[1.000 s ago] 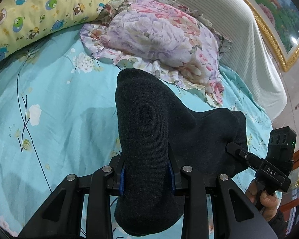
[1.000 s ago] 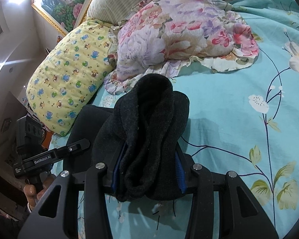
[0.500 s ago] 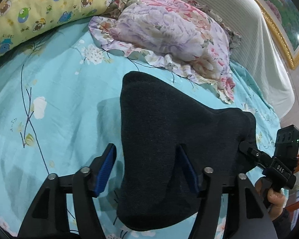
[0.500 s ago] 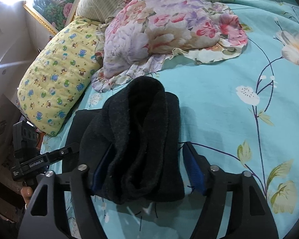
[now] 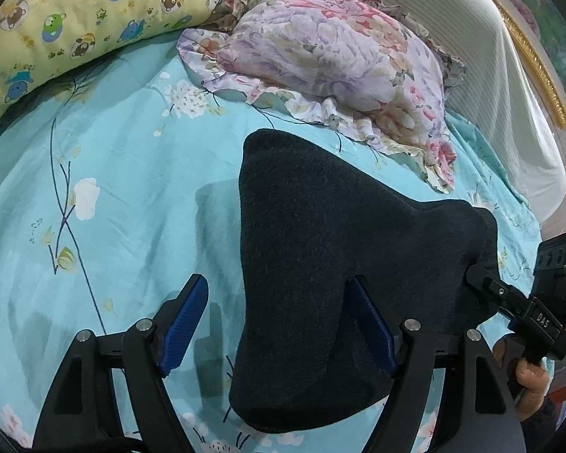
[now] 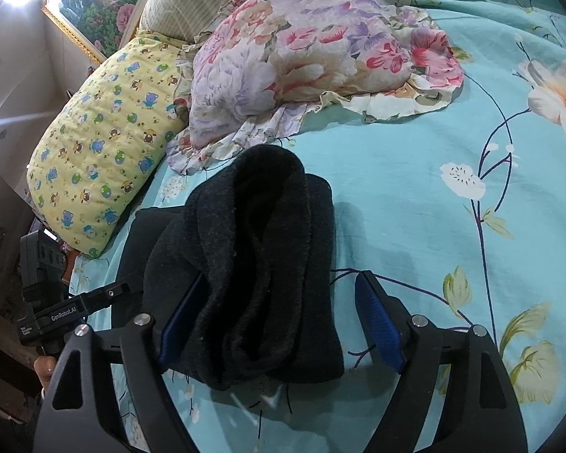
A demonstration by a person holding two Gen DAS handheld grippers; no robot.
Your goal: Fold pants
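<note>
while both sets of jaws were spreading apart, the dark pants [image 5: 332, 264] sat folded in a thick bundle on the turquoise floral bedsheet [image 5: 132, 173], lying between the fingers of each tool rather than pinched. on the left gripper [image 5: 279, 324] the left-hand blue pad [image 5: 185, 321] stood clear of the cloth with bare sheet showing in the gap, and the other pad looked to be right against the fabric or just under its edge, couldn't tell which. on the right gripper [image 6: 279, 321] it was mirrored: the right-hand pad [image 6: 381, 321] was apart from the bundle, the left one tucked beside it.

the left view showed the smooth outer face of the fold, plus the other tool and the hand [image 5: 528, 377] holding it at the far right. the right view showed the stacked rolled layers at the open end [image 6: 260, 264].

further out, plenty of open sheet lay to the left side in the left view and to the right in the right view. beyond the bundle were the ruffled floral pillow [image 5: 339, 64] and the yellow cartoon pillow [image 6: 105, 143], then a striped headboard [image 5: 509, 94].
</note>
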